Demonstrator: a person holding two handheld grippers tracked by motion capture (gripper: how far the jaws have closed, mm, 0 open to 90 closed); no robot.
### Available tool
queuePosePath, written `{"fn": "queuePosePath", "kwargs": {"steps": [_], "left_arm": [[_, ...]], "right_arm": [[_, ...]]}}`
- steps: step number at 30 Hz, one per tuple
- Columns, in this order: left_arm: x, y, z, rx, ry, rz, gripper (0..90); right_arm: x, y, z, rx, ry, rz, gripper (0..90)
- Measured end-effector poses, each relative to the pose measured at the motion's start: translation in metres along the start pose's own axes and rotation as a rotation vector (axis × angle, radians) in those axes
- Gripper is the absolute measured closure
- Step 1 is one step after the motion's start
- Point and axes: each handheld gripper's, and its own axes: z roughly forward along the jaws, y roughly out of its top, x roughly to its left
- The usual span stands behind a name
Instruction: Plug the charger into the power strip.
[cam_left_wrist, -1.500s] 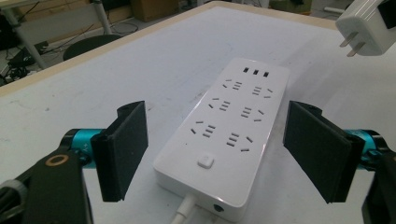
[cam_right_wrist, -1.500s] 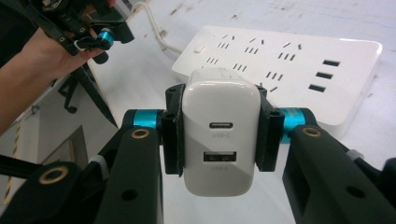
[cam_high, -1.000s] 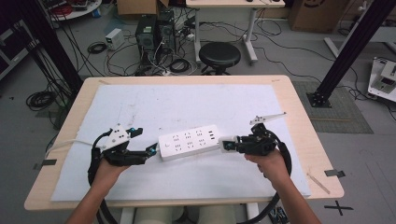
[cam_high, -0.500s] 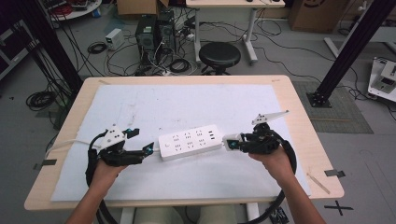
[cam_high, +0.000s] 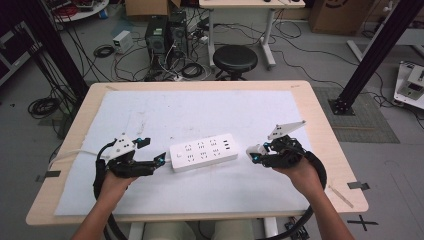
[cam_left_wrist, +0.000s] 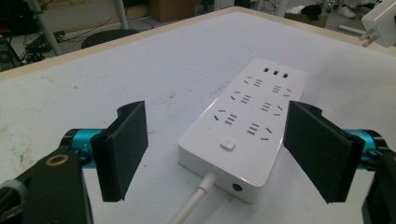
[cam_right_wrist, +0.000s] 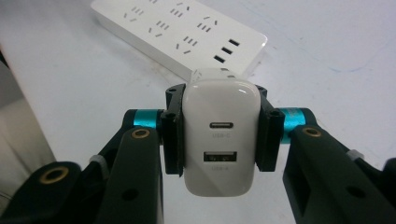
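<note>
The USB charger (cam_right_wrist: 220, 140) is already clamped between the pads of the right claw (cam_high: 256, 152), but not yet plugged in: the power strip (cam_high: 202, 151) lies flat on the desk (cam_high: 320, 115) just ahead of it, sockets empty. The left claw (cam_high: 159, 161) hangs open, its pads flanking the strip's cable end without touching. Both forearms reach in low.

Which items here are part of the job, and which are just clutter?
In the job:
- white charger, clamped in the right tool
- white power strip, lying between the open left tool's pads

Lying about:
- black stool behind the table
- computer towers and cables on the floor
</note>
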Motion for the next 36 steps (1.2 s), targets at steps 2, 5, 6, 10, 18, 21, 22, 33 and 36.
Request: {"fn": "queuePosePath", "kwargs": {"steps": [2,5,6,10,18,21,22,33,36], "left_arm": [[0.000,0.000,0.001,0.000,-0.005,-0.004,22.3],[0.000,-0.001,0.001,-0.001,-0.005,-0.004,22.3],[0.000,-0.001,0.001,-0.002,-0.006,-0.006,22.3],[0.001,-0.001,0.001,-0.004,-0.005,-0.006,22.3],[0.003,-0.003,-0.001,-0.006,-0.002,-0.015,22.4],[0.003,-0.003,-0.001,-0.008,-0.002,-0.020,22.4],[0.004,-0.003,-0.001,-0.007,-0.004,-0.015,22.4],[0.006,-0.009,-0.004,-0.014,-0.001,-0.026,22.3],[0.008,-0.010,-0.006,-0.022,-0.001,-0.033,22.4]], "right_arm": [[0.000,0.002,-0.001,0.016,-0.021,-0.026,63.1],[0.001,0.006,-0.002,0.043,-0.050,-0.072,63.1],[0.001,0.008,-0.002,0.048,-0.051,-0.077,63.1],[0.001,0.016,0.000,0.073,-0.046,-0.107,63.1],[0.001,0.026,0.006,0.118,-0.067,-0.147,63.1],[0.002,0.029,0.009,0.134,-0.070,-0.170,63.1],[0.003,0.031,0.010,0.145,-0.074,-0.182,63.1],[0.005,0.067,0.025,0.190,-0.022,-0.257,63.1],[0.004,0.076,0.031,0.200,-0.002,-0.281,63.0]]}}
